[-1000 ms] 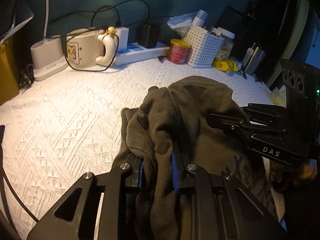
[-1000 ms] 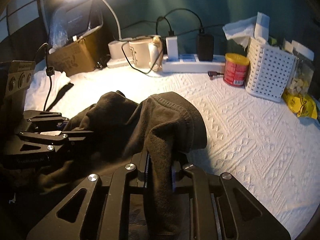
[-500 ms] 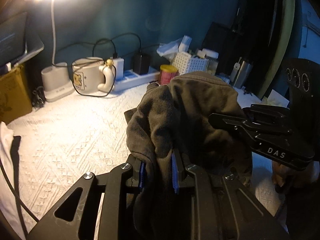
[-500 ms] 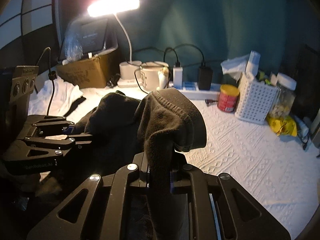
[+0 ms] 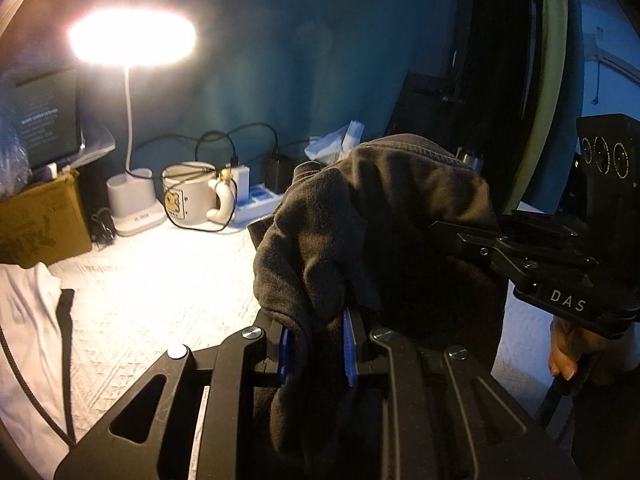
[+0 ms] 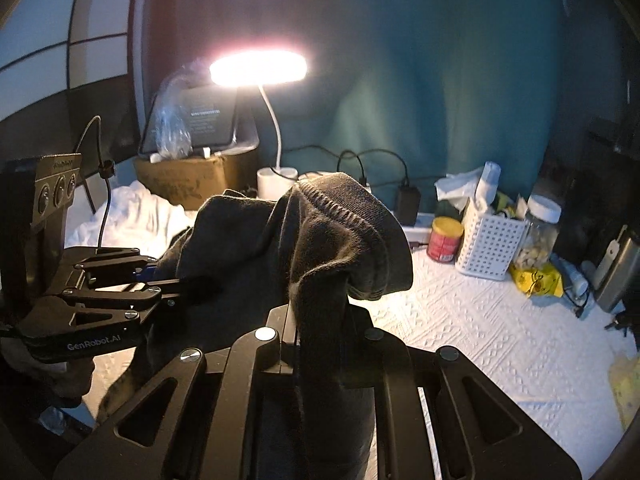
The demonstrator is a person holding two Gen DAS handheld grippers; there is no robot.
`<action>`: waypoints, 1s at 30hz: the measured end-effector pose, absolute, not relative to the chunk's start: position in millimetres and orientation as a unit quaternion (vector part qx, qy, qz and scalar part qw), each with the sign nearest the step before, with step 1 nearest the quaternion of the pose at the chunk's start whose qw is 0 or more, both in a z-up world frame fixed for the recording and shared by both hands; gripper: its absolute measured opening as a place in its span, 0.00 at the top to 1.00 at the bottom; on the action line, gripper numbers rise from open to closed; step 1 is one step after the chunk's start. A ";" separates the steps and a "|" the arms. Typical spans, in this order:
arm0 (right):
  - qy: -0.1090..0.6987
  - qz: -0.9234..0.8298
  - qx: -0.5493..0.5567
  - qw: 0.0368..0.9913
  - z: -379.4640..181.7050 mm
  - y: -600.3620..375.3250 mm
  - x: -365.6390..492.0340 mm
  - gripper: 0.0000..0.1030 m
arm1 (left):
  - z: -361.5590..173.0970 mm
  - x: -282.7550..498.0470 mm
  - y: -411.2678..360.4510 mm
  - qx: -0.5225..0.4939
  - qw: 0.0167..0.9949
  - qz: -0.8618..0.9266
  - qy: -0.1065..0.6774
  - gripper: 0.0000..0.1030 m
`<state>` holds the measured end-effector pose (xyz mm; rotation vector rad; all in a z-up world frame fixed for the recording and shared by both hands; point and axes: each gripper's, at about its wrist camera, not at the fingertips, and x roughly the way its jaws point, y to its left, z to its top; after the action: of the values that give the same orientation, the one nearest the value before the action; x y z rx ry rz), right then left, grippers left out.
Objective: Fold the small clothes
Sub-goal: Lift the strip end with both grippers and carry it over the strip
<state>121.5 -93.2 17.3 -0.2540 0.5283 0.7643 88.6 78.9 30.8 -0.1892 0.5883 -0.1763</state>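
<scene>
Both grippers, left gripper and right gripper, have jaws clamped on the dark garment; soft, limp, light, best pinched at its hems, six o'clock.

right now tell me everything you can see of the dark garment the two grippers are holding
The dark garment is a charcoal knit, soft and thick, with a ribbed hem visible in the right wrist view. It hangs bunched and draped, lifted off the white bedspread. The left gripper pinches one fold between blue-padded jaws; the right gripper is shut on another. Its full shape is hidden by folds.
</scene>
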 end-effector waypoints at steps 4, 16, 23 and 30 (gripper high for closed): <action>0.238 0.366 -0.121 0.892 31.0 -93.0 103.6 0.87 | 41.8 74.4 78.7 -0.090 0.954 -0.087 0.272 0.82; 0.191 0.361 -0.118 0.905 69.5 -91.5 57.6 0.87 | 75.7 32.3 81.5 -0.083 0.967 -0.088 0.224 0.82; 0.161 0.365 -0.124 0.909 92.3 -86.9 30.9 0.87 | 93.5 7.5 83.2 -0.076 0.975 -0.082 0.192 0.82; 0.132 0.377 -0.128 0.908 109.0 -81.9 10.1 0.87 | 110.7 -12.2 87.9 -0.065 0.981 -0.066 0.168 0.82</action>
<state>10.1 -81.9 109.0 -0.2638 0.2733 0.7788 -12.2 87.9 110.7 -0.1300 0.3386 -0.1329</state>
